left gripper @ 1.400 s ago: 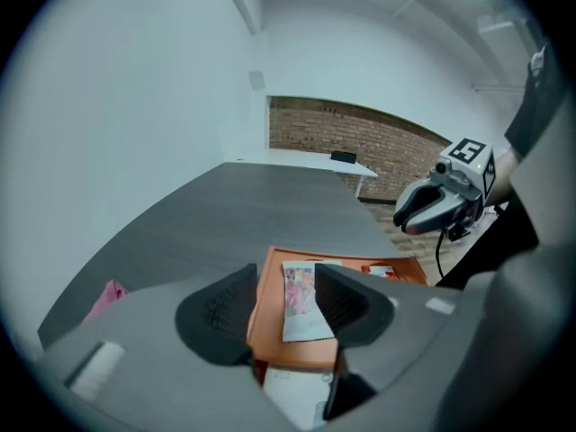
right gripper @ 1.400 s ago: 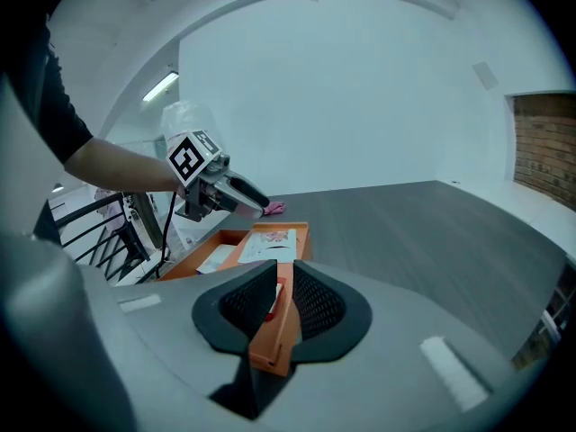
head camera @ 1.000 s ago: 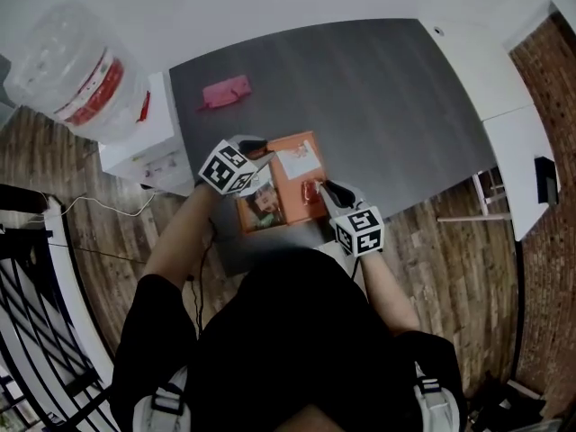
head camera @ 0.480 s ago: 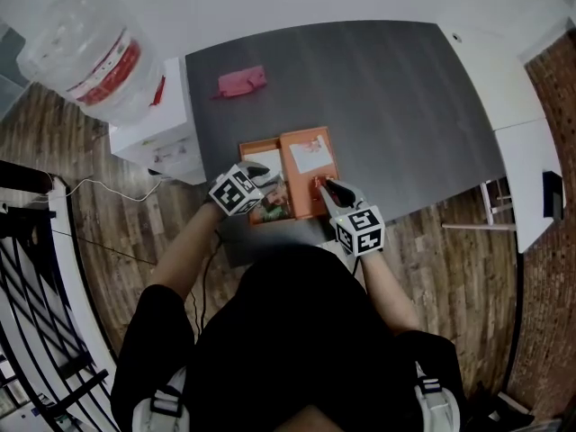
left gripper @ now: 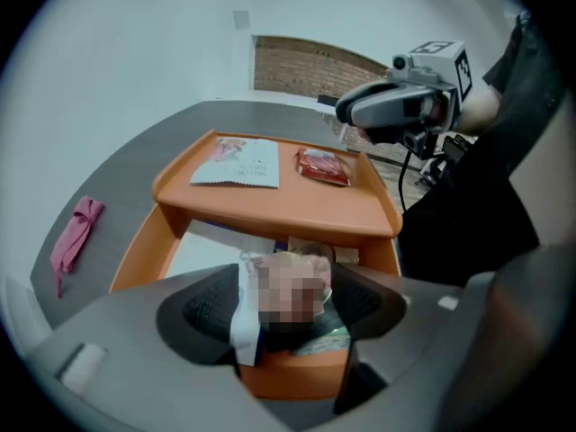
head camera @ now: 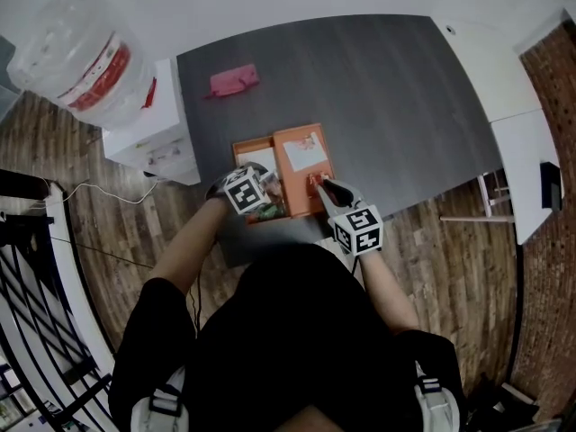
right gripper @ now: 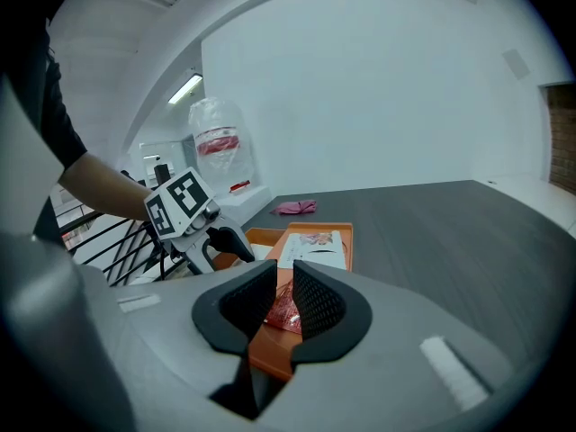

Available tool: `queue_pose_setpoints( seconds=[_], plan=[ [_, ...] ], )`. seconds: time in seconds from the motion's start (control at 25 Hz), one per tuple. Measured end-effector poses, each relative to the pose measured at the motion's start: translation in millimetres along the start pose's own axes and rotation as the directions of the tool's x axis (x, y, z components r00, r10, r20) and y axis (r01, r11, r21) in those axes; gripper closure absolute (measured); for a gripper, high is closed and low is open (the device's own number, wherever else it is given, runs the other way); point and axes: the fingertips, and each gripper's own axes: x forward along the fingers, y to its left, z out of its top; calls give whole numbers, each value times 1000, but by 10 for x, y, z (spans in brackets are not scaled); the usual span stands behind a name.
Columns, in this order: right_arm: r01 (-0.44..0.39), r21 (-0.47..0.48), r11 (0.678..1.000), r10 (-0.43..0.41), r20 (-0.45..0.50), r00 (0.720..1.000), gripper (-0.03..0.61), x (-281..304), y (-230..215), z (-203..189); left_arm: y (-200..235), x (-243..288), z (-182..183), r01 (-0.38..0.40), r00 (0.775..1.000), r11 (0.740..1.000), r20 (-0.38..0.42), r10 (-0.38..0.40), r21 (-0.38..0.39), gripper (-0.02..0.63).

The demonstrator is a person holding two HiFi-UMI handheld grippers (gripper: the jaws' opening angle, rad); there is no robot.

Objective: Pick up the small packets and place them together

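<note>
Head view steep overhead; both gripper views low, close, sharing orange tray (head camera: 301, 189) (left gripper: 297, 212) (right gripper: 270, 349).

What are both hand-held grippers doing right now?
Left hand-held gripper: open, jaws just opening wide, packet loose between them.
Right hand-held gripper: jaws nearly together over red packet; grip cannot be told.

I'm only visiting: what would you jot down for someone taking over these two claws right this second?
Left claw: open, jaws just opened; a packet lies loose between them in the lower orange tray.
Right claw: nearly closed, empty, hovering over the red packet.
Red packet and a white packet lie on the raised orange tray.
Done: one packet released.
To do: probably move those two packets down beside it.
</note>
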Motion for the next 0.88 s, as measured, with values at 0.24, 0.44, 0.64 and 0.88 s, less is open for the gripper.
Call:
queue_pose_setpoints(
  seconds=[0.24, 0.44, 0.64, 0.88],
  plan=[
    [26, 13, 1000, -26, 3, 1000, 522, -70, -49, -19, 15, 128, -95, 67, 987, 998, -146, -65, 6, 298],
    [51, 32, 998, -52, 5, 999, 522, -140, -95, -70, 63, 142, -83, 64, 975, 998, -213, -65, -11, 302],
    [66, 47, 997, -66, 8, 998, 522, -178, -106, -105, 11, 276, -241, 54, 934, 998, -351, -59, -24, 304],
    [74, 50, 996, -75, 11, 997, 523, -207, -107, -122, 47, 310, -234, 22, 950, 998, -311, -1, 62, 356]
  ],
)
